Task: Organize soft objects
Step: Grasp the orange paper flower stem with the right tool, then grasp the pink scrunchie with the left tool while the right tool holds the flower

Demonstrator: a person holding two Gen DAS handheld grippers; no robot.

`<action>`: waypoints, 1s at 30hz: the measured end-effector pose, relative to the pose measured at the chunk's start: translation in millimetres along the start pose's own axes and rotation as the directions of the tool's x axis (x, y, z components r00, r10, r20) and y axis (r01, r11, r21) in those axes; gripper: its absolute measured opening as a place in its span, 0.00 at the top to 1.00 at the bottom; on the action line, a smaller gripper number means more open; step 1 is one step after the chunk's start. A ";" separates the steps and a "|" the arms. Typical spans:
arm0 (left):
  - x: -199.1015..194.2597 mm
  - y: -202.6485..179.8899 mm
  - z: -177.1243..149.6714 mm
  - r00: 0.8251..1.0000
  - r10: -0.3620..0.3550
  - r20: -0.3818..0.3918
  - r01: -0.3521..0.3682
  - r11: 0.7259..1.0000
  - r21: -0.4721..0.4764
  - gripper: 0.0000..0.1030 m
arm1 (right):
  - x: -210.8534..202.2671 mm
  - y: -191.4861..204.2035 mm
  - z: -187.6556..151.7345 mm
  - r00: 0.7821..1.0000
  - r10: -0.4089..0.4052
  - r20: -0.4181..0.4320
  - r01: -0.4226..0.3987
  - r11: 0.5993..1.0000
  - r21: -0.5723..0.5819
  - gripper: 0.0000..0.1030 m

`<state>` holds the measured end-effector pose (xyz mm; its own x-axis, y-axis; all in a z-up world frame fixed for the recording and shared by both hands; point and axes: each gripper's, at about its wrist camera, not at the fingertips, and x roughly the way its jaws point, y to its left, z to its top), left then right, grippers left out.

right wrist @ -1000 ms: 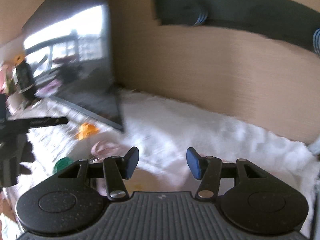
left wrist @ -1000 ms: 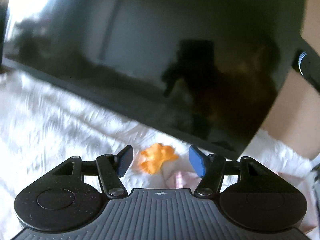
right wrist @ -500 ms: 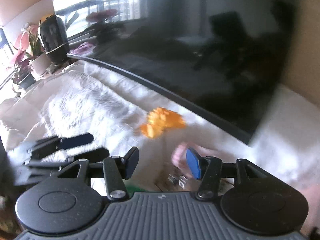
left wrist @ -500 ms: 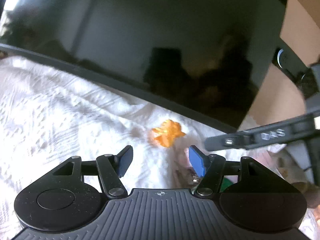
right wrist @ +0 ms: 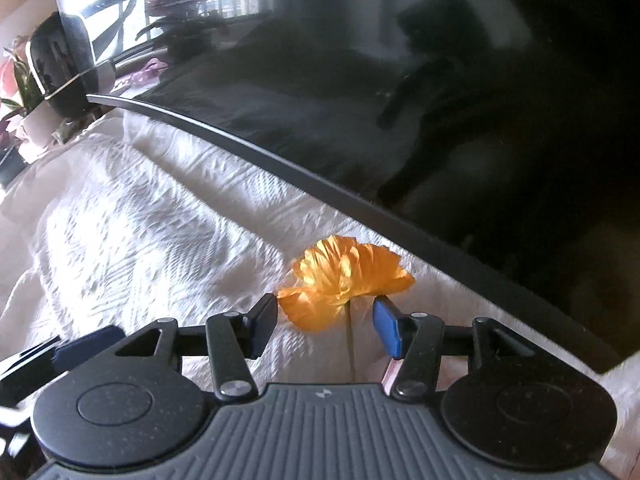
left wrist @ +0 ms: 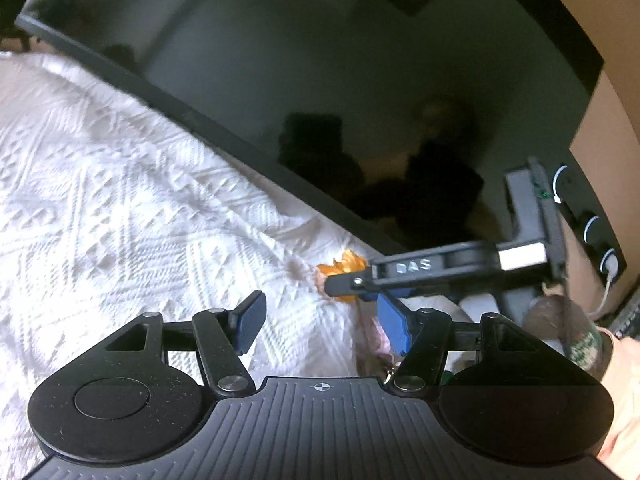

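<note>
- The orange fabric flower (right wrist: 346, 276) lies on the white textured cloth (right wrist: 140, 240), close to the cloth's far edge, where the bottom bezel of a large dark screen (right wrist: 440, 100) runs across it.
- The flower's thin stem (right wrist: 352, 344) runs from the bloom toward the right wrist camera and disappears under the gripper body.
- The right gripper (right wrist: 326, 322) is released: its blue pads stand apart on either side of the flower's lower petals and stem, and neither pad presses on it. The left pad's tip is just beside the outermost petal; whether it touches cannot be told.
- In the left wrist view, the right gripper's (left wrist: 360, 284) black finger reaches in from the right and covers much of the flower (left wrist: 344, 264), so only the petal tips show.
- The left gripper (left wrist: 320, 322) is also released, jaws spread and nothing between them; it sits over bare cloth (left wrist: 120, 200), near the flower and on the camera side of it.
- Something pale pink and crumpled (left wrist: 376, 340) lies on the cloth behind the left gripper's right pad; what it is cannot be told.
- A hand (left wrist: 624, 392) shows at the right edge of the left wrist view.
</note>
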<state>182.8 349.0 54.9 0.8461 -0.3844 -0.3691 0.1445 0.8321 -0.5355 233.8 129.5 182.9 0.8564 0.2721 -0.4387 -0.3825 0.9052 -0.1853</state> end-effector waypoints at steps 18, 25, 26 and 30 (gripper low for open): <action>37.1 -71.1 14.3 0.987 0.028 -0.159 -0.011 0.994 0.105 0.35 | -165.1 -43.6 -24.8 0.977 0.060 0.205 -0.033 0.991 -0.132 0.98; 119.8 -145.0 20.5 0.886 0.228 -0.404 -0.117 0.952 0.282 0.35 | -201.0 -83.2 -52.0 0.968 0.045 0.248 -0.020 0.994 -0.105 0.98; 132.0 -148.0 20.9 0.869 0.252 -0.425 -0.131 0.947 0.292 0.35 | -202.0 -89.7 -56.0 0.968 0.042 0.249 -0.019 0.995 -0.095 0.98; 177.4 -151.1 18.7 0.779 0.428 -0.458 -0.253 0.883 0.394 0.38 | -201.1 -114.6 -70.6 0.971 0.042 0.236 -0.031 0.998 -0.051 0.98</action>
<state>320.7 162.6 84.5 0.4857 -0.1264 -0.8649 0.1156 0.9901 -0.0798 81.0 -52.0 230.3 0.8970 0.3795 -0.2266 -0.4262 0.8783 -0.2165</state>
